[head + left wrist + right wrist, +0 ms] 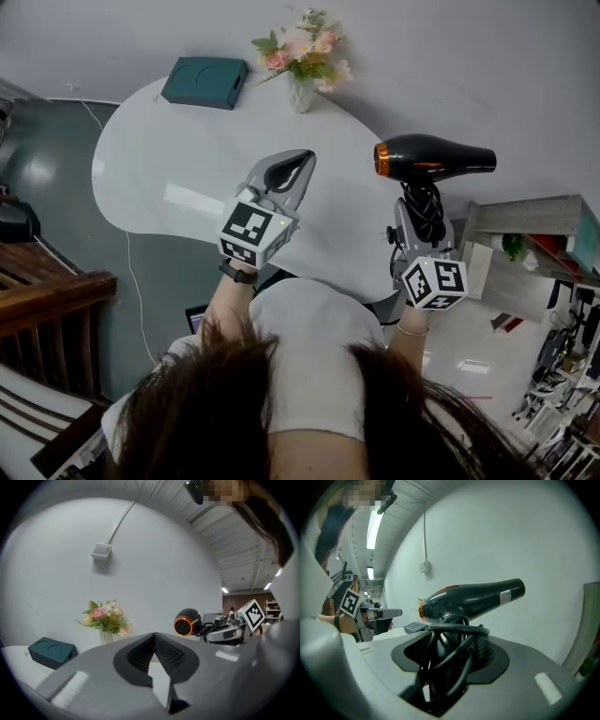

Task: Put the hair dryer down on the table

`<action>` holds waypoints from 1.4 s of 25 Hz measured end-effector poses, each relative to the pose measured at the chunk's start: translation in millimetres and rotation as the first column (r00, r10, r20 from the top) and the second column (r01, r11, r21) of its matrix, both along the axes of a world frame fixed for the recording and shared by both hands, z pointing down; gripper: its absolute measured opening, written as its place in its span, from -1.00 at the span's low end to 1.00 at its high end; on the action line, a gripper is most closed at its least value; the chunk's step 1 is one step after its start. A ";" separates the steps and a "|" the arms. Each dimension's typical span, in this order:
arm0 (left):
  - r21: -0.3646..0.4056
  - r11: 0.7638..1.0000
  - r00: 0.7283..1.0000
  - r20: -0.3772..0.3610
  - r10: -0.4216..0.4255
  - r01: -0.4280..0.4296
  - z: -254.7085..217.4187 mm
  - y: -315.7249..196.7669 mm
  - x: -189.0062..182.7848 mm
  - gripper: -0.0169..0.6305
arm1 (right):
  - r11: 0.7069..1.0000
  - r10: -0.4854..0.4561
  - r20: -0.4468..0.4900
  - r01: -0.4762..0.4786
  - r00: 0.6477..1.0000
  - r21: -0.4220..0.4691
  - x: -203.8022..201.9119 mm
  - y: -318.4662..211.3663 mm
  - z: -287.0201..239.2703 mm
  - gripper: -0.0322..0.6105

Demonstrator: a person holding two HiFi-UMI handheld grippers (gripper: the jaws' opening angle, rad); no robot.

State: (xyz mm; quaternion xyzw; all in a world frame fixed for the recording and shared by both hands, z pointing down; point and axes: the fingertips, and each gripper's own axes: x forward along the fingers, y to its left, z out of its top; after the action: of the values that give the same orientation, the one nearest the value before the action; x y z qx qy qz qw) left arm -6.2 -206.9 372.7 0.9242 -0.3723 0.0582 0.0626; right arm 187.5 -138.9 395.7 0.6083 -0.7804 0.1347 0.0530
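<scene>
Now one hair dryer (433, 157), two tools.
Right tool (419, 201) clamps its handle; left tool (301, 160) closed, empty; one vase (300, 94), one box (204, 82) at the tabletop's (169, 178) far edge.

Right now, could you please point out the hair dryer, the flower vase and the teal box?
hair dryer (436, 157), head view, on its black barrel.
flower vase (301, 95), head view, on the vase body.
teal box (204, 82), head view, on its top face.

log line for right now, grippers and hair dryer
right gripper: shut on hair dryer | left gripper: shut, empty | hair dryer: held, not on table
</scene>
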 end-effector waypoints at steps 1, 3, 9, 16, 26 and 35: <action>-0.003 1.000 1.000 0.001 0.005 -0.005 1.1 -0.3 1.1 -0.77 | 1.000 0.000 -0.001 0.000 1.000 -0.005 -0.2 0.1 1.2 -0.19; -0.009 1.000 1.000 0.003 0.011 -0.011 2.8 -1.9 2.5 -0.77 | 1.000 -0.002 -0.004 0.002 1.000 -0.016 -1.0 -0.5 4.2 -0.19; -0.029 0.999 1.000 0.008 0.018 -0.018 13.7 -7.9 4.8 -0.77 | 0.998 -0.015 -0.002 0.015 1.000 -0.067 -4.6 -2.8 25.8 -0.19; -0.073 0.997 1.000 0.002 0.014 -0.014 37.0 -5.6 7.2 -0.77 | 0.987 -0.035 0.002 0.035 0.999 -0.155 -14.0 3.1 64.6 -0.19; -0.117 0.993 1.000 0.008 0.025 -0.024 70.5 -1.5 13.8 -0.77 | 0.961 -0.046 0.025 0.051 0.999 -0.270 -26.3 9.7 125.8 -0.19; -0.184 0.982 0.999 0.019 0.050 -0.046 102.8 10.4 23.7 -0.77 | 0.919 -0.038 0.046 0.053 0.998 -0.391 -32.2 23.4 179.7 -0.19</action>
State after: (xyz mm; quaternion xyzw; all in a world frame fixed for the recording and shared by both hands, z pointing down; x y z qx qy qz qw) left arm 17.5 -196.5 475.5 0.9224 -0.3438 0.1047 0.1419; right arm 155.4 -115.5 575.5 0.5647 -0.7524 0.2981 0.1620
